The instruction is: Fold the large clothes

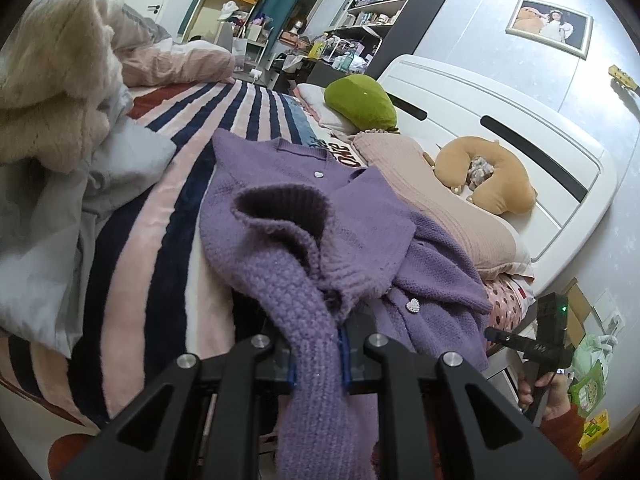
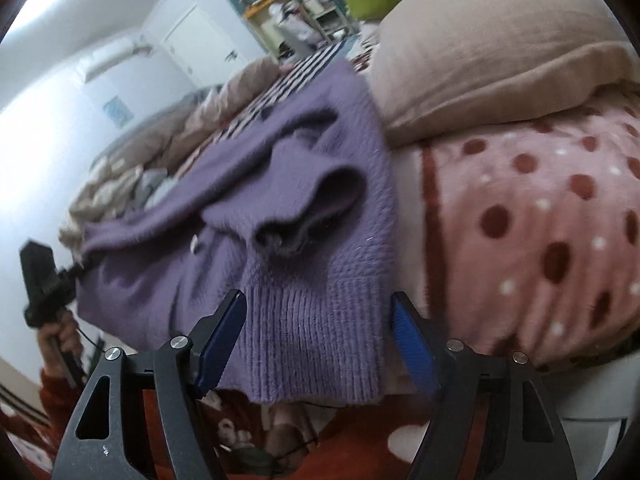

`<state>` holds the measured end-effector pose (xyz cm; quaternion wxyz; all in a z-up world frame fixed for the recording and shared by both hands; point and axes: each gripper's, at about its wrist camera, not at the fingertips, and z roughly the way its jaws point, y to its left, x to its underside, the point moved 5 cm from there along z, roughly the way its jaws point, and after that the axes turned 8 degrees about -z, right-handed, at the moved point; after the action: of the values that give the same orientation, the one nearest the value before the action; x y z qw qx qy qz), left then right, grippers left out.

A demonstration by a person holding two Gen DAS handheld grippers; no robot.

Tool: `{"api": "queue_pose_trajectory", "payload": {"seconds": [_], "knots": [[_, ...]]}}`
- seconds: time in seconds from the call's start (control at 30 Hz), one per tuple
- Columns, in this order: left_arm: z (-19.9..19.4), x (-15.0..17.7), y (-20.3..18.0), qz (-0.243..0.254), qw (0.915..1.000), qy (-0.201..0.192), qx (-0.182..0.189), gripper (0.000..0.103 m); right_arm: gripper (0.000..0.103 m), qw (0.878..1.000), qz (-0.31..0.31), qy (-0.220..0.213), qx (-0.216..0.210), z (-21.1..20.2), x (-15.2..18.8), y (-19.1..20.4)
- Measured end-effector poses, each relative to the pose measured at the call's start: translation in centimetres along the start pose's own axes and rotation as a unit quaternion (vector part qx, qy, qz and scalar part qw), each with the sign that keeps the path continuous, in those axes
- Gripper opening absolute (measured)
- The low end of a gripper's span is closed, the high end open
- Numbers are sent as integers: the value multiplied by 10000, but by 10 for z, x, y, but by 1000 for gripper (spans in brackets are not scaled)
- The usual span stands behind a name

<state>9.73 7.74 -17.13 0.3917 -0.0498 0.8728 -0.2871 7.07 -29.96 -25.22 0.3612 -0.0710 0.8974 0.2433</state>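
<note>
A purple knitted cardigan (image 1: 280,184) with heart-shaped buttons lies crumpled on the striped blanket (image 1: 168,208) of a bed. My left gripper (image 1: 320,356) is shut on one of its sleeves (image 1: 308,312), and the open cuff stands up in front of the jaws. In the right wrist view, the ribbed hem (image 2: 316,344) of the cardigan (image 2: 280,168) hangs over the bed's edge. My right gripper (image 2: 318,300) stands open, with its blue pads (image 2: 224,336) on either side of that hem and not pressing it. A second cuff lies folded on top of the garment.
A beige pillow (image 2: 500,48) and a pink polka-dot blanket (image 2: 540,220) lie right of the cardigan. A green cushion (image 1: 360,100), a tan neck pillow (image 1: 484,176) and the white headboard (image 1: 500,120) are beyond. Fluffy cream (image 1: 52,80) and grey clothes (image 1: 60,208) are heaped on the left.
</note>
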Motion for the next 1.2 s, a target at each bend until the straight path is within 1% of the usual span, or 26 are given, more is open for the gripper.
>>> {"api": "queue_pose_trajectory", "payload": {"seconds": [0.07, 0.17, 0.2, 0.23, 0.33, 0.4, 0.47, 0.5, 0.53, 0.6, 0.67, 0.73, 0.8, 0.9, 1.03, 1.2], "knots": [[1, 1, 2, -25, 10000, 16, -2, 13, 71, 9998, -158, -44, 132, 2, -3, 4], [2, 2, 3, -36, 10000, 21, 3, 13, 70, 9986, -332, -244, 341, -5, -12, 4], [2, 2, 3, -45, 10000, 22, 12, 13, 70, 9982, -388, -263, 377, -6, -15, 3], [2, 2, 3, -53, 10000, 23, 21, 13, 71, 9985, -410, -204, 312, -3, -17, 1], [4, 2, 3, -69, 10000, 20, 47, 13, 71, 9988, -485, -33, -10, 10, -20, 1], [5, 2, 2, -72, 9999, 30, 69, 13, 71, 9977, -448, 15, -517, 18, -22, 6], [7, 3, 1, -56, 9999, 51, 78, 13, 69, 9931, -317, 93, -1126, 25, -22, 12], [8, 3, 0, -54, 9999, 65, 81, 13, 62, 9922, -310, 122, -1203, 30, -22, 14], [9, 4, 0, -60, 9999, 80, 88, 13, 55, 9924, -312, 126, -1182, 34, -23, 16], [12, 4, -1, -65, 9998, 113, 118, 13, 15, 9929, -154, 181, -1164, 45, -26, 16], [12, 2, -2, -63, 9999, 97, 129, 13, 15, 9924, -55, 231, -1205, 53, -26, 19], [8, 0, -4, -38, 9999, 27, 155, 13, 12, 9932, -122, 78, -1157, 52, -29, 27], [1, -3, -7, 25, 9998, -69, 180, 12, 11, 9916, -86, -214, -1276, 41, -35, 37], [-12, -10, -11, 21, 9993, -245, 291, 12, 10, 9879, -195, -601, -1414, 20, -47, 52], [-20, -15, -22, 200, 9987, -357, 314, 11, 10, 9842, -392, -698, -1582, 8, -55, 75], [-36, -16, -29, 183, 9972, -521, 498, 11, 9, 9788, -485, -924, -1764, -5, -61, 97]]}}
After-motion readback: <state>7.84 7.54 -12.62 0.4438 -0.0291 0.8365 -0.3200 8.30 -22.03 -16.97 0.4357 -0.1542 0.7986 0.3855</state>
